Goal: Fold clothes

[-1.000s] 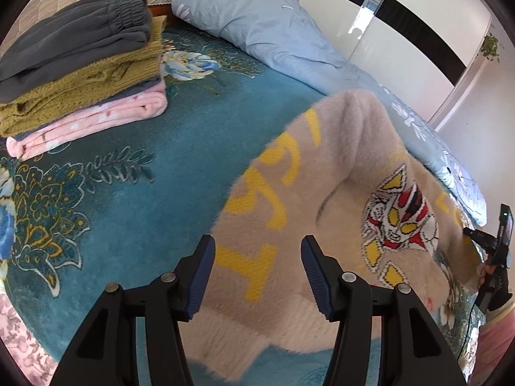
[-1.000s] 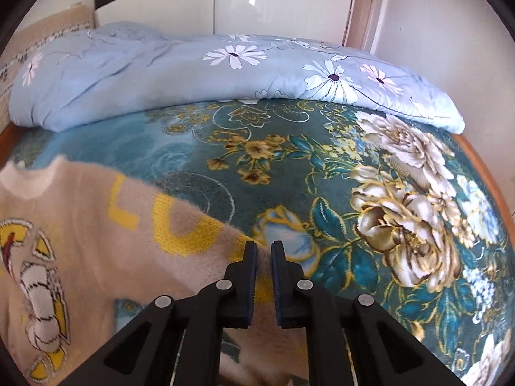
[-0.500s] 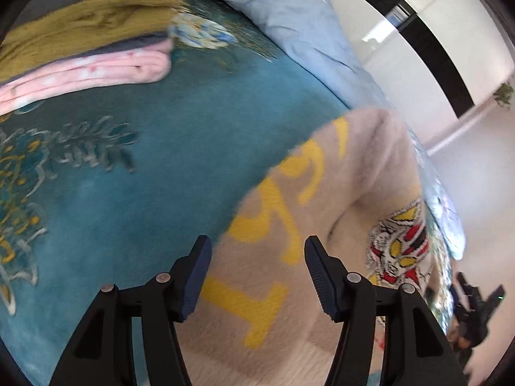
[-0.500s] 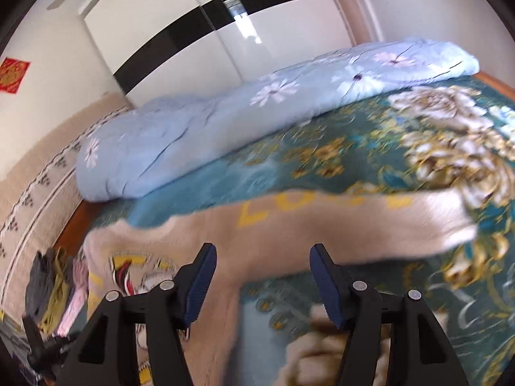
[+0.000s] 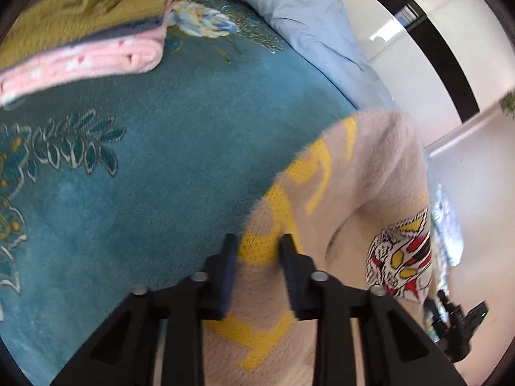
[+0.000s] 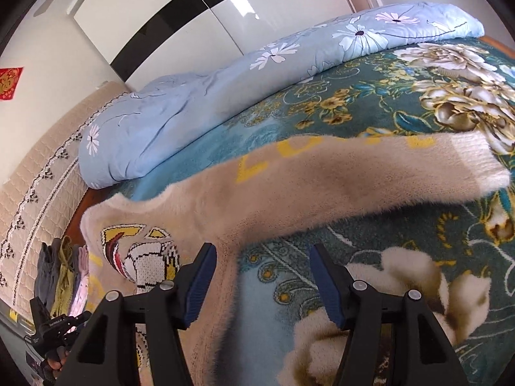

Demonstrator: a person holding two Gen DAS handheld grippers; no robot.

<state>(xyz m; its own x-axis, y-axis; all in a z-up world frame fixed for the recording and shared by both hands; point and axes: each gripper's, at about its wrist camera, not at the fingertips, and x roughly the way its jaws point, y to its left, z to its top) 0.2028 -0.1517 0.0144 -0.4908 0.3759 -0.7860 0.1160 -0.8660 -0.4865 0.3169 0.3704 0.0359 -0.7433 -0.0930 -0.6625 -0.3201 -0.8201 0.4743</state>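
In the left wrist view, a stack of folded clothes (image 5: pixel 83 29) lay at the far left on the teal floral bedspread (image 5: pixel 145 167), with a pink garment at the bottom and an olive knit above it. The stack was blurred. A pale blue floral duvet (image 5: pixel 309 25) ran along the far edge of the bed.

The beige sweater (image 5: pixel 360 199) lay on the bedspread to the right of centre, showing yellow lettering and a red, white and yellow cartoon emblem. The left hand-held gripper (image 5: pixel 259 251) was closed down on the sweater's edge: a bunched ridge of the yellow-lettered fabric sat pinched between its two fingers, touching both pads.

In the right wrist view, the folded stack (image 6: pixel 64 276) appeared at the lower left, beside the sweater's body. The sweater (image 6: pixel 289 193) spread from the left across the centre, its sleeve extended to the right over the bedspread (image 6: pixel 386 109) and ending in a ribbed cuff near large gold and cream flower prints. The duvet (image 6: pixel 225 77) lay behind it, against a white and black wardrobe (image 6: pixel 180 25).

The right hand-held gripper (image 6: pixel 262 276) stood with its fingers wide apart and held nothing. Its left finger was just beside the sweater's side edge below the sleeve; its right finger was over bare bedspread.
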